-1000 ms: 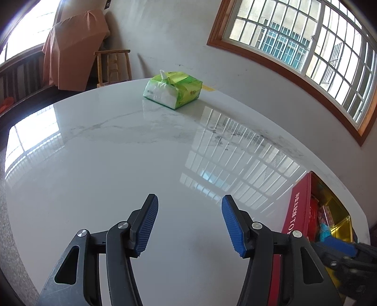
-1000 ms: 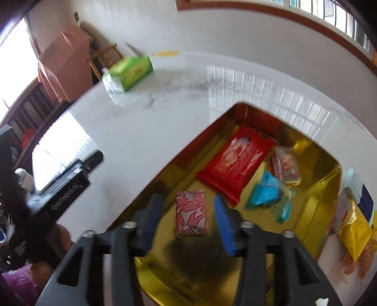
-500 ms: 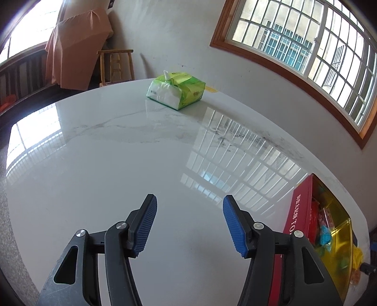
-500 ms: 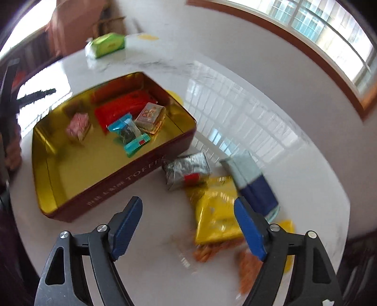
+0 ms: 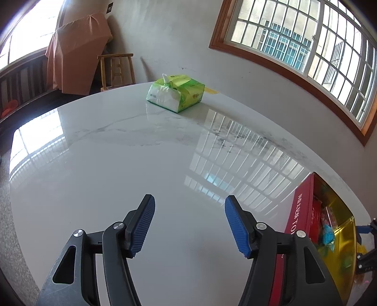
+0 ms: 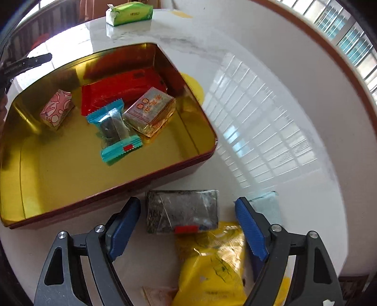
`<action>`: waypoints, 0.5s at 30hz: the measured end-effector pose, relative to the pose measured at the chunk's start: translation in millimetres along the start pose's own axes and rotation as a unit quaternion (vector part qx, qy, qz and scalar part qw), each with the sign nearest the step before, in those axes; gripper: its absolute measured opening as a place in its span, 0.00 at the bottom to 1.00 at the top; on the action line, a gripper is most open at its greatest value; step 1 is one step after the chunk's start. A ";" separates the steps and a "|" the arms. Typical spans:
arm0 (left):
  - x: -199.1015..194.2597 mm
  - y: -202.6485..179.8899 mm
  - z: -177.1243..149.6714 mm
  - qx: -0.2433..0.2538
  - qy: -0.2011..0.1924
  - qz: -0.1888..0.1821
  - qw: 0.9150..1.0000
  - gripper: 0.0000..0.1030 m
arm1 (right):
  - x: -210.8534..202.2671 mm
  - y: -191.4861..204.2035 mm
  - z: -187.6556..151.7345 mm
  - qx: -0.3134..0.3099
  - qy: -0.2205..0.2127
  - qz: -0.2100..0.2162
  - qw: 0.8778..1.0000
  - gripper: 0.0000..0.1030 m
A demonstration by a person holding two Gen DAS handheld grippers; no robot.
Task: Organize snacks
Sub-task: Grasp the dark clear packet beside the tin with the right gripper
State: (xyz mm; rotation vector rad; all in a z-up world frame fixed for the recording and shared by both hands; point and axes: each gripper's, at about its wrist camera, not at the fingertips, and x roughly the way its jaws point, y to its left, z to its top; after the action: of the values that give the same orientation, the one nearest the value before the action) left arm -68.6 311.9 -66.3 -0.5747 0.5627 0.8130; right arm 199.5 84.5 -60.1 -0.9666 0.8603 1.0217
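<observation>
A red tin with a gold inside (image 6: 59,169) stands on the white marble table; it also shows at the right edge of the left wrist view (image 5: 299,211). In it lie a pink packet (image 6: 56,109), a red packet (image 6: 122,90), a teal packet (image 6: 116,133) and a beige packet (image 6: 150,110). My right gripper (image 6: 188,229) is open, its blue pads either side of a silver-grey packet (image 6: 181,214) just outside the tin's near wall. A yellow bag (image 6: 212,266) lies under it. My left gripper (image 5: 189,224) is open and empty over bare table.
A green tissue pack (image 5: 175,93) sits at the table's far side; it also shows in the right wrist view (image 6: 129,13). A pale blue packet (image 6: 266,204) lies behind the right finger. A wooden chair (image 5: 116,70) and a covered object (image 5: 75,54) stand by the wall.
My right gripper left the pink packet in the tin, pulled back out, opened wide, and came down around the silver-grey packet. The left gripper barely moved.
</observation>
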 end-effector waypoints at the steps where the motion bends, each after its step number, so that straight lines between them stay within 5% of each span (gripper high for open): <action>1: -0.9 -0.1 -0.4 0.000 -0.001 0.000 1.000 0.62 | 4.2 -2.1 1.1 0.004 0.006 0.010 1.000 0.60; 6: -2.6 -1.7 -0.5 0.004 -0.006 0.002 1.000 0.64 | -4.3 -4.6 -11.1 0.039 -0.009 0.016 0.999 0.53; 9: -2.8 -1.3 -0.2 0.002 -0.006 0.003 1.000 0.65 | -46.4 -9.7 -42.9 0.118 -0.074 0.009 0.990 0.53; 12: -2.6 -1.0 -0.2 -0.001 -0.004 0.004 1.000 0.65 | -97.5 -17.4 -103.2 0.226 -0.137 -0.034 0.964 0.53; 15: -1.5 -1.9 0.1 0.001 0.000 0.006 1.000 0.65 | -125.6 -28.4 -184.1 0.330 -0.135 -0.125 0.926 0.53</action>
State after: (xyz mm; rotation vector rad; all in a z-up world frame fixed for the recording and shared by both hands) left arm -67.9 310.2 -64.8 -0.5709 0.5670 0.8230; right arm 165.9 -129.5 -0.8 -0.3357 0.7494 0.5578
